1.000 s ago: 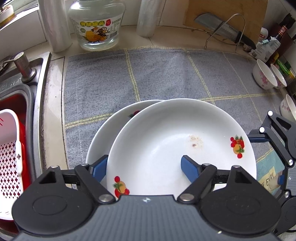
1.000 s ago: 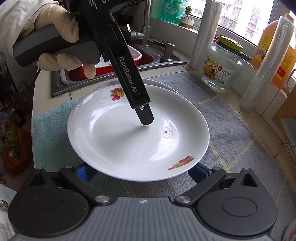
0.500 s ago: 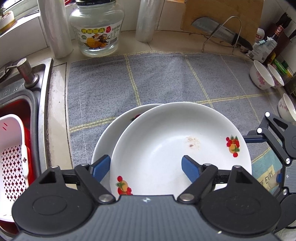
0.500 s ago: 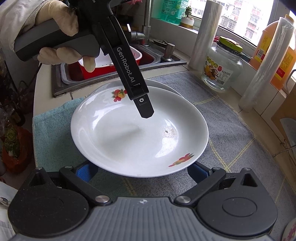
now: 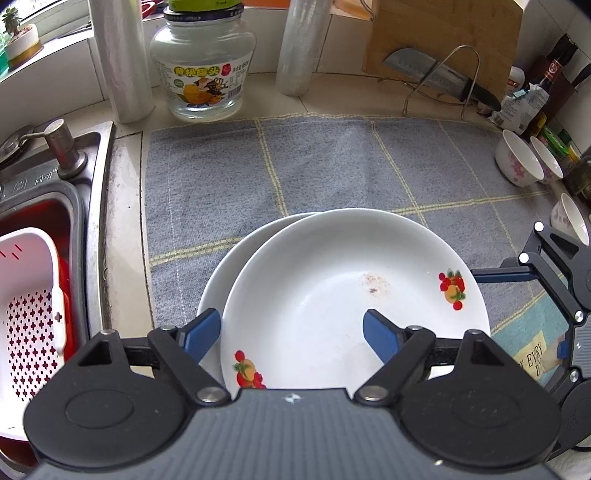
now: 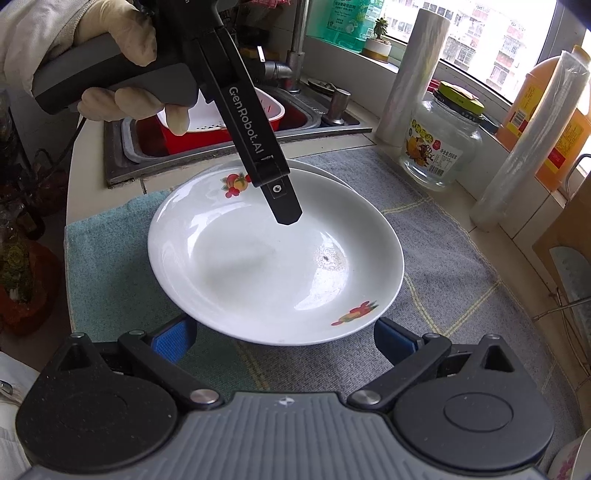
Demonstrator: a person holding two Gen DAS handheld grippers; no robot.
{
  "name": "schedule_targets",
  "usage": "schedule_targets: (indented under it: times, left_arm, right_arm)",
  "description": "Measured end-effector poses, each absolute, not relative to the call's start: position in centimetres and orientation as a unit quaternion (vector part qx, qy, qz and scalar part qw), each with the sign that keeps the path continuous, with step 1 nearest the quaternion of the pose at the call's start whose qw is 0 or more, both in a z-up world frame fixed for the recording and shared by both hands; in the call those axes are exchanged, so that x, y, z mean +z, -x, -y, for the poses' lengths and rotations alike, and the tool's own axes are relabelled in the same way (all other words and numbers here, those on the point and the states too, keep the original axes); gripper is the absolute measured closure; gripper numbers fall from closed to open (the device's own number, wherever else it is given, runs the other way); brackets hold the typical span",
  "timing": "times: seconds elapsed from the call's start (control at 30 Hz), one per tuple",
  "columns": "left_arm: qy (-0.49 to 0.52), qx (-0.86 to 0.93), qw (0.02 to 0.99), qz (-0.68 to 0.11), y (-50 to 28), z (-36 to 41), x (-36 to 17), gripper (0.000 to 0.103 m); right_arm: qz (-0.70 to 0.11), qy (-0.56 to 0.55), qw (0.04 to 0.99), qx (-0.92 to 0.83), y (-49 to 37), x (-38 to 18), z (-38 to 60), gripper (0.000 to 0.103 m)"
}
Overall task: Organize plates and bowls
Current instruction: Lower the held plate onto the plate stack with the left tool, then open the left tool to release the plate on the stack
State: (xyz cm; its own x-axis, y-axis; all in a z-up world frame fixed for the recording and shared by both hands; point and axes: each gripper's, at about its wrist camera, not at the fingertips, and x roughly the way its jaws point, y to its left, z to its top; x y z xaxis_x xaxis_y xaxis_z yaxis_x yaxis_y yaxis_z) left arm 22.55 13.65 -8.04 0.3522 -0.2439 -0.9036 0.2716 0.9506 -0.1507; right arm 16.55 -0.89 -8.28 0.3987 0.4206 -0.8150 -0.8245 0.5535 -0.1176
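A home kitchen: a steel sink [image 5: 92, 177] set in the table, a cleaver [image 5: 439, 79] against a chopping board [image 5: 443, 33] beyond it, condiment bottles [image 5: 554, 81] nearby.

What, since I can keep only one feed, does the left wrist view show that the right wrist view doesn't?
Left wrist only: two flowered bowls side by side and a dark sauce bottle. Right wrist only: the gloved left hand, the faucet and an orange bottle. Both: the top plate resting off-centre on the lower plate, the glass jar, the grey towel and the white sink basket.
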Motion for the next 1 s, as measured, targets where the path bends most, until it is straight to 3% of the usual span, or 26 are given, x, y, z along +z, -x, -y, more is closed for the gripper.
schedule_targets:
  times: [0.57, 1.0]
  left_arm:
    - [-0.004, -0.166, 0.84, -0.517, -22.1, -14.7, -6.7, 0.015]
    - [-0.068, -0.126, 0.898, -0.417, -17.6, -12.1, -4.1, 0.008]
  right_arm:
    - [-0.388, 0.26, 0.797, 0.384, -16.7, -8.5, -0.1, 0.0]
    - [-0.396, 0.221, 0.83, 0.324, -16.6, -8.0, 2.0, 0.0]
